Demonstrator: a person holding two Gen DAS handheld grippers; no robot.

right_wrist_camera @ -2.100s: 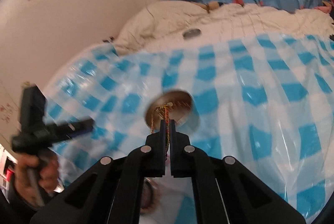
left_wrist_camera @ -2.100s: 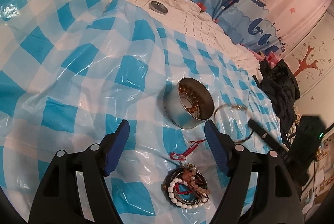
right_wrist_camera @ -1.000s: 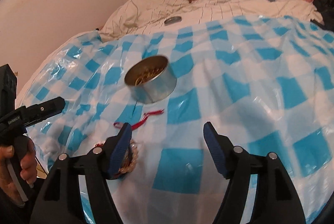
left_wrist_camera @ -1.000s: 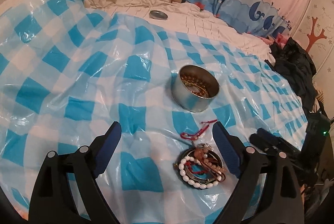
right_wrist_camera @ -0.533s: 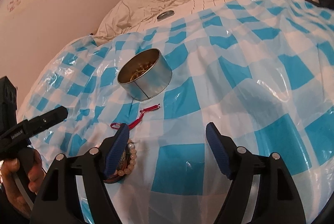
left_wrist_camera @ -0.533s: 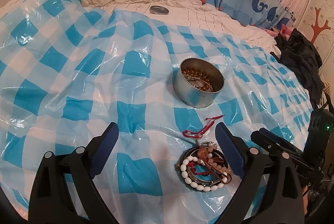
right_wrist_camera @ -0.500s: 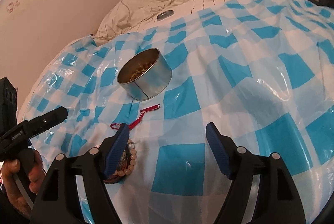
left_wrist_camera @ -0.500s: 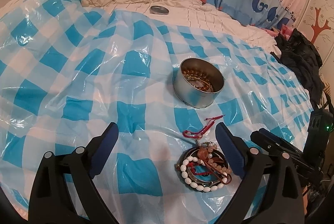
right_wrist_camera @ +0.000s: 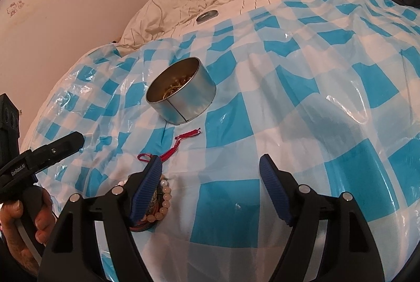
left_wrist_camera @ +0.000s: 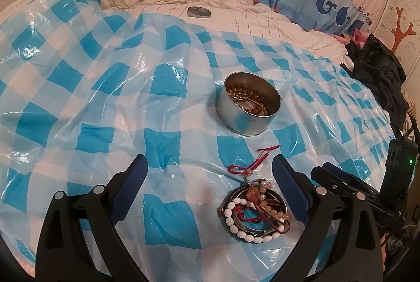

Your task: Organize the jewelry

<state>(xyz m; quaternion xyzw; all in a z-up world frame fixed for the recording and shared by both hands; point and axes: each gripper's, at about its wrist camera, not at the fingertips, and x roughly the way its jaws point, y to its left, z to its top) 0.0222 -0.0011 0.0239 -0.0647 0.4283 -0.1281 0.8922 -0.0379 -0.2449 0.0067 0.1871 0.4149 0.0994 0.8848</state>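
Both the left gripper and the right gripper gaped wide, empty. One jewelry pile lay between the left's fingertips; one red cord just ahead; one tin beyond; one lid farthest. "GenRobot.AI" marked the left.

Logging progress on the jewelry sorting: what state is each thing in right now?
Round tin: upright, open, beads and gold chain inside.
Tin lid: off, lying on the bedding.
Red cord bracelet: loose on the checked sheet.
Bracelet pile: unsorted, on a small dish.
Left gripper: open, empty.
Right gripper: open, empty.
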